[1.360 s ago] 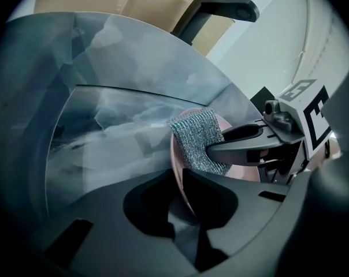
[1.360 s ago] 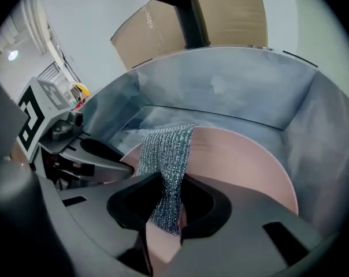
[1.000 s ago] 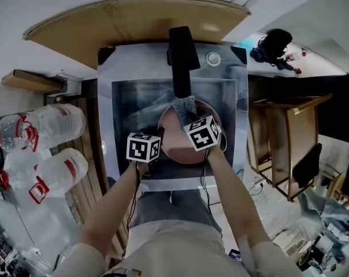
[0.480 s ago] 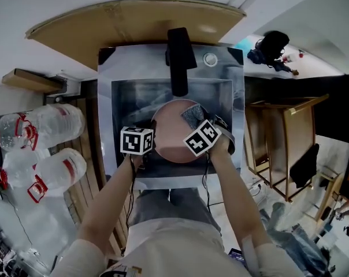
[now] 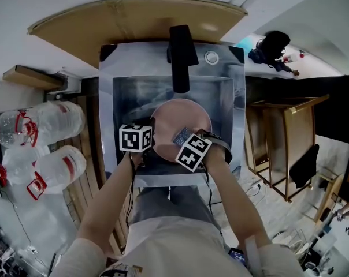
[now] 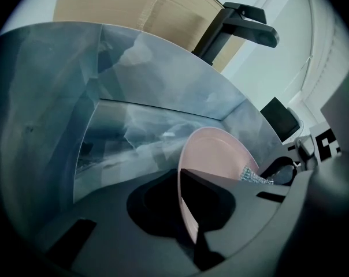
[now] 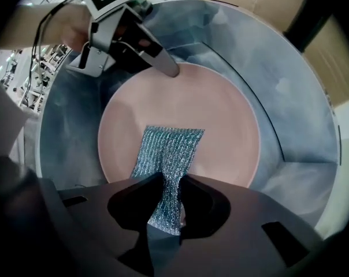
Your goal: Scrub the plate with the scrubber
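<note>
We held the pink plate (image 5: 183, 115) inside the steel sink (image 5: 125, 97), just below the black faucet (image 5: 180, 53). Our left hand-held gripper (image 5: 152, 141) was clamped onto the plate's left rim. In the left gripper view that rim (image 6: 189, 212) ran edge-on between the two jaws, which were pressed tight against it. Our right hand-held gripper (image 5: 184, 137) pinched the silvery mesh scrubber (image 7: 170, 149). One end of it was squeezed between the jaws, and the rest was spread flat on the plate's face (image 7: 221, 120), toward the near edge. From the right gripper view we saw the left gripper's tip (image 7: 170, 71) on the plate's far rim. Clear water bottles (image 5: 53, 123) lay well off to our left of the sink.
</note>
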Tool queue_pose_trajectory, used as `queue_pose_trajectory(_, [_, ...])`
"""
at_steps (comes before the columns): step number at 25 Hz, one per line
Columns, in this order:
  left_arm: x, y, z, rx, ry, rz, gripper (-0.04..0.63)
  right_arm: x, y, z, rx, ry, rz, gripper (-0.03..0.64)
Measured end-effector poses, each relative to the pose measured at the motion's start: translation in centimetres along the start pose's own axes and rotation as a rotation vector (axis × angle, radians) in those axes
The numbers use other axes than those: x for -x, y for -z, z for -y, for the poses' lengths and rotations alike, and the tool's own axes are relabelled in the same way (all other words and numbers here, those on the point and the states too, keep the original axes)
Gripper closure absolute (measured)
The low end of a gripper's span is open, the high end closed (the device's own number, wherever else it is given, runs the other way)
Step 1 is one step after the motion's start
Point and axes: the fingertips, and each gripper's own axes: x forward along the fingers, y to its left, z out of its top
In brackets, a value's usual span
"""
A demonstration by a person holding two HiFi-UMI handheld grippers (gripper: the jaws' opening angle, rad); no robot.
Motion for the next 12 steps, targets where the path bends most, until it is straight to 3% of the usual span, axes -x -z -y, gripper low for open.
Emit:
queue_pose_trajectory(5, [0.1, 0.2, 0.0, 0.02, 0.0, 0.012, 0.566, -0.9, -4.1, -4.1, 0.115, -0.081, 0.089, 0.492])
queue_pose_trajectory(12, [0.2, 0.1, -0.1, 0.066, 0.015, 0.032, 0.565, -1.5, -7.2, -3.9, 0.244, -0.071, 0.108, 0.476])
